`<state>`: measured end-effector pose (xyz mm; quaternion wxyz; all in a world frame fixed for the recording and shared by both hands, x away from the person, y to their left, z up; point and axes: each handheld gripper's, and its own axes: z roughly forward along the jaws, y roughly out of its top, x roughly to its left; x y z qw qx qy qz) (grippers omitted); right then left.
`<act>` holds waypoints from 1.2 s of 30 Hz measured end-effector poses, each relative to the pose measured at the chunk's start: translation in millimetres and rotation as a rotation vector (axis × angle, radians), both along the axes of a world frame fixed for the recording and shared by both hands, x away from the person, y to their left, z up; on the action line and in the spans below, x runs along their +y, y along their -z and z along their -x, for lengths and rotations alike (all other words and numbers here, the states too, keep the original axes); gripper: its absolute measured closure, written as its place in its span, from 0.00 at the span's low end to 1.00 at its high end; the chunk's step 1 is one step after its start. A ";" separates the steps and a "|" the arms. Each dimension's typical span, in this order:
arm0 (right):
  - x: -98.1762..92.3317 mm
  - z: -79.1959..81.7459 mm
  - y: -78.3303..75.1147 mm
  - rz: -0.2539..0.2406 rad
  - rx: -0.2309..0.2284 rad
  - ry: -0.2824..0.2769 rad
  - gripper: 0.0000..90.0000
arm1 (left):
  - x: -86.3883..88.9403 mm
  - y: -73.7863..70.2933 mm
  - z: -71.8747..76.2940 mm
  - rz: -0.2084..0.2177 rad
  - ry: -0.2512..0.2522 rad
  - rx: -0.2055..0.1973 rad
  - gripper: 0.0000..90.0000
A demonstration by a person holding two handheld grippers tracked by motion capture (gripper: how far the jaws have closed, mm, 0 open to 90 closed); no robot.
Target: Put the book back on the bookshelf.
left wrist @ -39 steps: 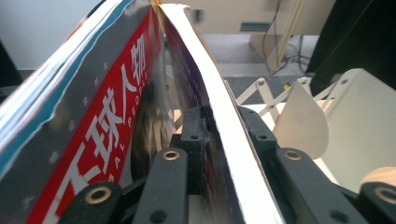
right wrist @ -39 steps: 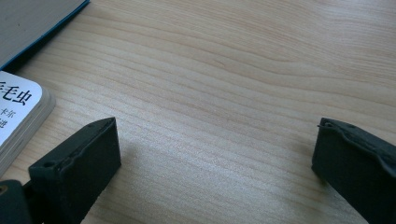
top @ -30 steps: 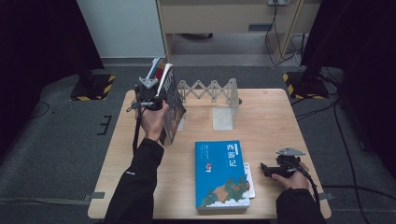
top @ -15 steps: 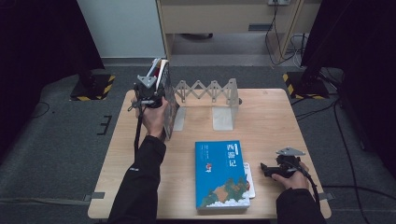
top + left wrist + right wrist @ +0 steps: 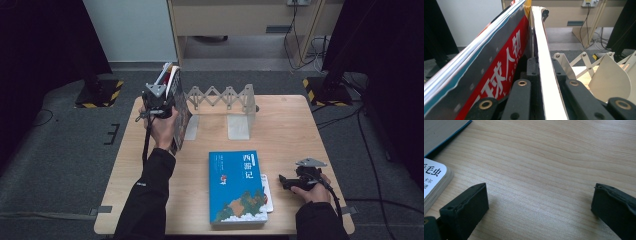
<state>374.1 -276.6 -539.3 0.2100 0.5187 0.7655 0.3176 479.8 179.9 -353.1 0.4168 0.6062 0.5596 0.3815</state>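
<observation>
The expandable rack [image 5: 225,97] stands at the upper centre; a book [image 5: 237,187] lies flat below it, lower centre.

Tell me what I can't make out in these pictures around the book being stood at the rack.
- Held book: high view, hand and left gripper cover its cover.
- Book's foot: left gripper view, hidden by the jaws.
- White book: high view, mostly under the blue book.
- Its title: right gripper view, cut off by the edge.
</observation>
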 end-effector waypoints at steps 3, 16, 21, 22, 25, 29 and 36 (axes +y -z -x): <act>0.0 0.0 0.0 0.000 0.000 0.000 0.01 | -0.2 -0.7 5.5 0.006 0.002 -0.007 0.85; 0.0 0.0 0.0 0.000 0.000 0.000 0.01 | 1.2 -9.8 33.8 0.031 0.051 -0.053 0.68; -0.1 -0.1 0.0 0.000 -0.001 -0.001 0.01 | 5.8 -14.1 42.2 0.044 0.075 -0.091 0.60; 0.0 0.0 0.0 0.001 -0.001 0.000 0.01 | 7.3 -14.8 43.6 0.049 0.082 -0.102 0.59; -0.1 -0.1 0.0 0.000 -0.001 -0.001 0.01 | 13.6 -15.7 48.4 0.086 0.100 -0.116 0.54; 0.0 -0.1 0.0 0.001 -0.001 0.000 0.01 | 21.0 -13.6 57.7 0.109 0.119 -0.133 0.50; 0.0 0.0 0.0 0.000 0.000 0.000 0.01 | 29.5 -7.1 71.7 0.131 0.139 -0.165 0.46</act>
